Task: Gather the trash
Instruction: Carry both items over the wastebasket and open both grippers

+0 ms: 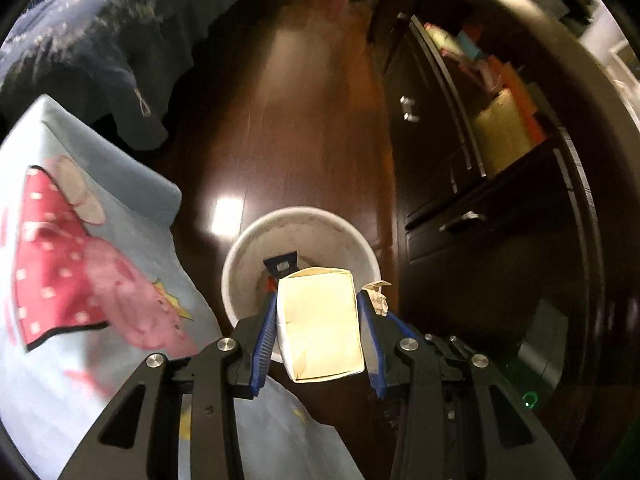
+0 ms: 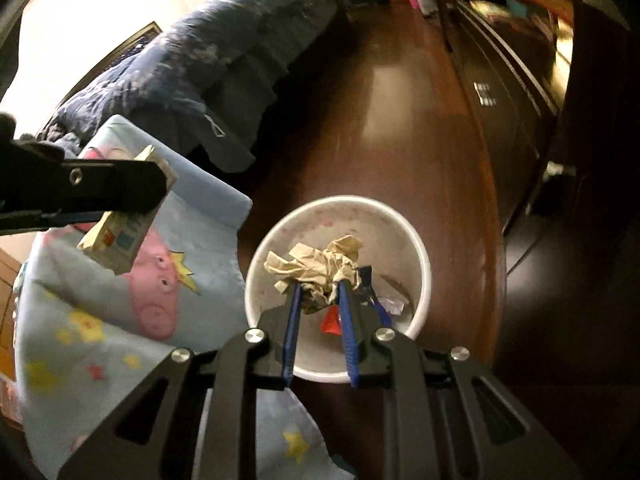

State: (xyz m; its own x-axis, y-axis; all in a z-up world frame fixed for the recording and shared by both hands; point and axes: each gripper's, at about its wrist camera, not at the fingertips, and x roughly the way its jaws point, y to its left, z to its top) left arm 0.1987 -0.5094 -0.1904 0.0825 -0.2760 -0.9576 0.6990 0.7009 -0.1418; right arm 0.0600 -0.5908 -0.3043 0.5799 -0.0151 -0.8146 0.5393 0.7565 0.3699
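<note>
A white round bin stands on the dark wood floor; it also shows in the right wrist view, with a blue wrapper and a red scrap inside. My left gripper is shut on a cream carton and holds it above the bin's near rim. The carton and left gripper also show at the left of the right wrist view. My right gripper is shut on a crumpled beige paper above the bin.
A light blue cartoon blanket hangs over the bed edge left of the bin. A dark blue duvet lies behind. A dark dresser with drawers stands to the right. Open floor runs ahead.
</note>
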